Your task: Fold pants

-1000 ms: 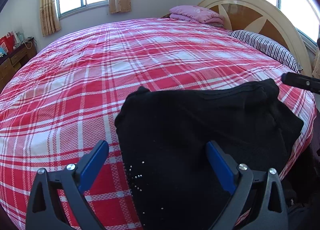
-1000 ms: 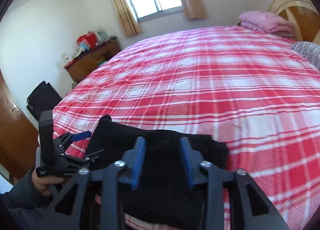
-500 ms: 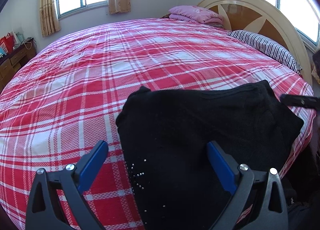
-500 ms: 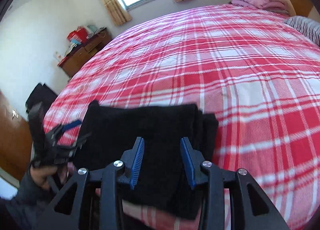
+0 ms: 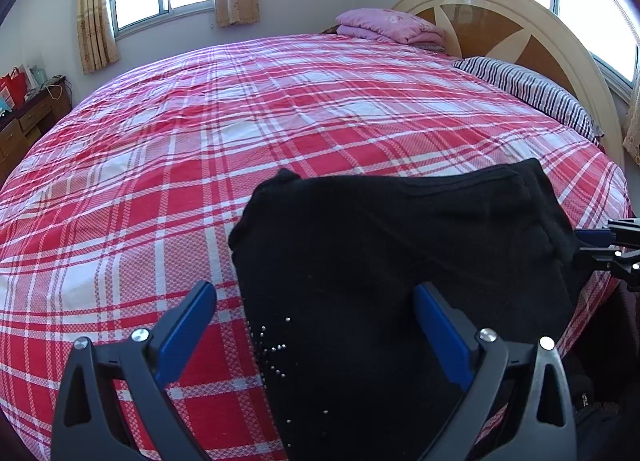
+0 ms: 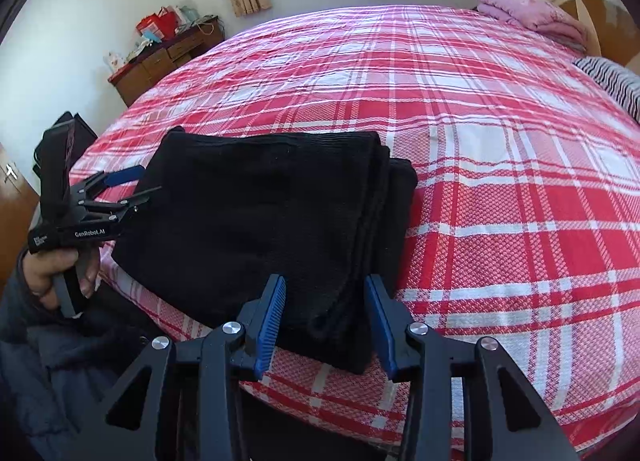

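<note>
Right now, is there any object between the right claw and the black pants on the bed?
Nothing visible stands in the way. The right claw is opening, and the near folded edge of the black pants already lies between its blue fingers. The left claw hangs open over the other side.

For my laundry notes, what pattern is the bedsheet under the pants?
Red and white plaid bedsheet, clearest in the left wrist view.
</note>
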Demonstrator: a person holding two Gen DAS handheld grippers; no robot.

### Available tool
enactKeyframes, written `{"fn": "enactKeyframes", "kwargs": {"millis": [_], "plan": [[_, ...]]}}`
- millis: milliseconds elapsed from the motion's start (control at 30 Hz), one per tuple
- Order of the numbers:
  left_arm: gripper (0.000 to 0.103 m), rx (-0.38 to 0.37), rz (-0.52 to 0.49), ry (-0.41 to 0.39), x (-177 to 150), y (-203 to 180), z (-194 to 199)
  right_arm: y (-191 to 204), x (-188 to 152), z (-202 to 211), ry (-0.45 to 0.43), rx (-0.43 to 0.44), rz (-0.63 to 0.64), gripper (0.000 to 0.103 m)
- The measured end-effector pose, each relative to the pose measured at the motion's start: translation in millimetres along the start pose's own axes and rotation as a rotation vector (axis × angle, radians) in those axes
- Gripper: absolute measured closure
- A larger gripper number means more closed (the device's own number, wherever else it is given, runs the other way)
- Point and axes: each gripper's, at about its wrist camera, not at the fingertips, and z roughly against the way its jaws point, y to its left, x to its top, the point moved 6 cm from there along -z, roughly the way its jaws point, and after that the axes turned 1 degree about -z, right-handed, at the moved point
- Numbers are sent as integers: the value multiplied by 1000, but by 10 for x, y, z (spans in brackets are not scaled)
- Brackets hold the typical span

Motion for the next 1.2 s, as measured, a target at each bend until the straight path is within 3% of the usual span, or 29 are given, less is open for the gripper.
{"fn": "enactKeyframes", "kwargs": {"millis": [200,400,600,767,933,1033,1100,1133,1200], "plan": [[2,32,-27,-17,12,58,74,-46,48,64,22,-13,-4,58],[2,42,-25,-20,26,72,98,-37,221,199,-42,-93,7,57],[2,94,-5,-45,108,282,201,345,643,123,-77,5,62,57],[2,87,48,2,45,437,148,951,1087,-380,26,186,104,57],[2,38,-8,54,-94,257,108,1419,1467,-1008,154,323,108,57],[2,28,-7,79,-169,223,56,1528,1525,-1459,280,342,74,58],[0,24,19,84,-200,249,24,1601,1461,-1712,370,356,98,66],[0,14,40,92,-220,268,4,1599,1438,-1797,356,290,144,68],[0,-9,78,99,-239,295,-12,1613,1478,-1797,314,274,152,68]]}}
